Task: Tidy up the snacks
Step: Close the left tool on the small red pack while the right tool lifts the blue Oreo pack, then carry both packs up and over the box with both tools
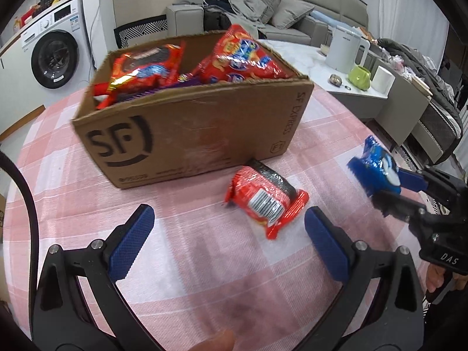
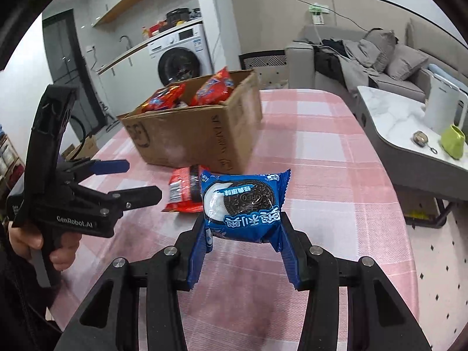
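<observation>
A brown cardboard box (image 1: pixel 187 134) (image 2: pixel 234 134) with red snack bags (image 1: pixel 242 55) inside stands on the pink checked tablecloth. A small red biscuit pack (image 1: pixel 263 201) (image 2: pixel 182 193) lies on the cloth just in front of the box. My left gripper (image 1: pixel 228 228) (image 2: pixel 140 181) hovers open just short of that red pack, nothing between its blue pads. My right gripper (image 2: pixel 242 234) (image 1: pixel 377 181) is shut on a blue Oreo pack (image 2: pixel 242 204) (image 1: pixel 374 169), held above the cloth to the right of the red pack.
The table's right edge (image 2: pixel 389 181) drops toward a marble side table (image 2: pixel 397 122) with a white kettle (image 2: pixel 444 111) and green cup (image 2: pixel 453 143). A sofa (image 1: pixel 292 14) and washing machine (image 1: pixel 55 52) stand behind. A hand (image 2: pixel 44 242) grips the left tool.
</observation>
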Demonstrator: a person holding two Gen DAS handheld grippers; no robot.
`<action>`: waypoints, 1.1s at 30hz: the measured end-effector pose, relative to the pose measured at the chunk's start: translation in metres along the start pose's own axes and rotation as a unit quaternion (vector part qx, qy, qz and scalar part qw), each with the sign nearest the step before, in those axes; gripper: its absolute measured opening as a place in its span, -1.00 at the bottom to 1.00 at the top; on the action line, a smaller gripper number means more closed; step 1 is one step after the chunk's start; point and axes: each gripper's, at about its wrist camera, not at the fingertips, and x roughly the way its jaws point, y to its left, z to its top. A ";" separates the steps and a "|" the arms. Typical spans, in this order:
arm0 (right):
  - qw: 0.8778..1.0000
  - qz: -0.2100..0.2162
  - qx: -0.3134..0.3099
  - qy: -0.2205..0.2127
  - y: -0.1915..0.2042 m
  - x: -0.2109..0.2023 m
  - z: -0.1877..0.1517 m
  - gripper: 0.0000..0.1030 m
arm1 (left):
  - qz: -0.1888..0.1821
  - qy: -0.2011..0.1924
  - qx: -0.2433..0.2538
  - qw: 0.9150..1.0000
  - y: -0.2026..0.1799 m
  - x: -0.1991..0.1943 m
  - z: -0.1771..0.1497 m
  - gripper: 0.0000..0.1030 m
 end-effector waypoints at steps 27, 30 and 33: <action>1.000 -0.002 0.018 0.010 -0.009 0.017 -0.002 -0.11 | -0.046 0.025 0.030 0.998 -0.021 0.042 0.002 -0.05; 1.000 -0.002 0.015 0.009 -0.006 0.017 -0.002 -0.11 | -0.053 0.022 0.034 0.998 -0.020 0.033 -0.005 -0.05; 1.000 0.000 0.013 0.007 -0.004 0.016 -0.001 -0.11 | -0.053 0.013 0.035 0.998 -0.017 0.022 -0.012 -0.05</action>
